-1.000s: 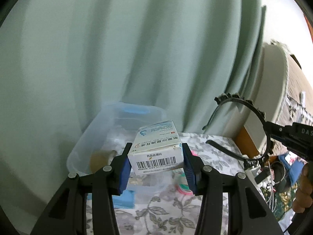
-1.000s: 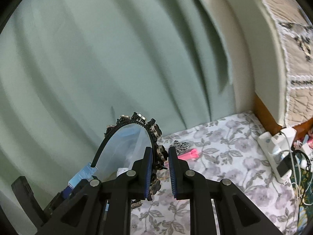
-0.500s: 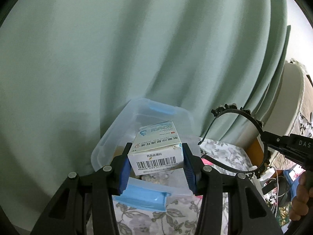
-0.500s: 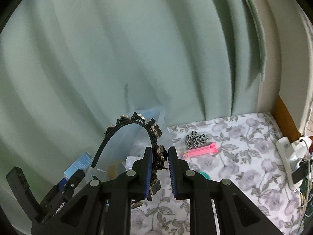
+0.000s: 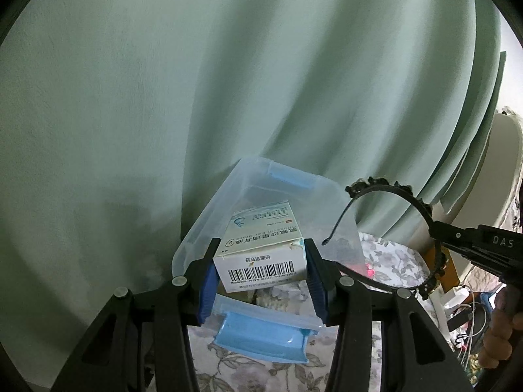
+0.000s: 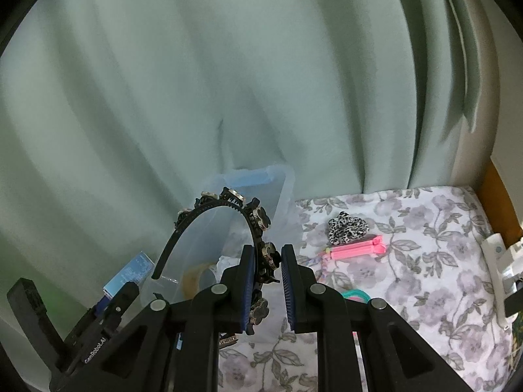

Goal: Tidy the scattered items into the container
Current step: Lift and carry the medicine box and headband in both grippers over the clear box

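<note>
Medicine box (image 5: 261,254): white card carton, blue print on top, barcode end facing you. Long axis runs away from you toward the container. It sits level between the blue ribbed pads (image 5: 206,289) of your left hand-held gripper (image 5: 260,289), pinched on its two side faces and held in the air over the near rim of the container.

Container (image 5: 228,202): clear plastic tub, rounded corners, light-blue clip latch on the near and the far end. It stands on the floral cloth (image 6: 408,281) hard against the green curtain (image 5: 228,81). Small items lie inside, too blurred to name; a roll of tape shows through the wall in the right wrist view.

Headband (image 6: 228,225): thin black toothed arc studded with dark flower-shaped ornaments. Your right hand-held gripper (image 6: 266,289) is clamped on one leg of it; the arc rises upright and curves left over the tub's rim, free tip hanging down. In the left view it hangs to the right of the box, apart from it.

Both tools pitch downward toward the tub. Your right hand (image 5: 500,333) shows at the left view's right edge.

On the cloth, right of the tub: a leopard-print scrunchie (image 6: 348,228), just below it a pink plastic clip (image 6: 356,248), and a teal hair tie (image 6: 354,294) partly hidden behind the right gripper. A white power strip (image 6: 500,258) lies at the far right.
</note>
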### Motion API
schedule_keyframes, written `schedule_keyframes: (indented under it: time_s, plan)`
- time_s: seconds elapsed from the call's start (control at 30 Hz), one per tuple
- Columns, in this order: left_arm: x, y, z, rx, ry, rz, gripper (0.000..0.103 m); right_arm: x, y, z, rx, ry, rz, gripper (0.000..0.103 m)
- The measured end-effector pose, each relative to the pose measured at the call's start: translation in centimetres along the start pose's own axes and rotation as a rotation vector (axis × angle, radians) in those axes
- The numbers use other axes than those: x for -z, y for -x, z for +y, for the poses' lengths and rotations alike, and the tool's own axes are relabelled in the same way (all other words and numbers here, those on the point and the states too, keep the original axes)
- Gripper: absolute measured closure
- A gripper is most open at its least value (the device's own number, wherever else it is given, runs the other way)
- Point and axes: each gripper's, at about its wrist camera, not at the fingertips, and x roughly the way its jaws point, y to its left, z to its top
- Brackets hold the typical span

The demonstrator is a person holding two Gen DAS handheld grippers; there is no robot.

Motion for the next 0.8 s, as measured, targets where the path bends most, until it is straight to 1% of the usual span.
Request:
schedule_keyframes:
  time_s: [0.27, 0.53, 0.8]
  plan:
    - [-0.1, -1.0, 0.4, 0.004, 0.024, 0.010, 0.053, -0.5, -3.2, 0.1, -0.026, -0.022, 0.046, 0.085]
    - [0.4, -2.1, 0.8, 0.001, 0.038, 0.039, 0.053, 0.0, -6.9, 0.7, -0.031, -0.022, 0.114, 0.084]
    - [0.6, -2.9, 0.9, 0.001, 0.047, 0.057, 0.053, 0.2, -8.6, 1.1, -0.039, 0.002, 0.142, 0.083]
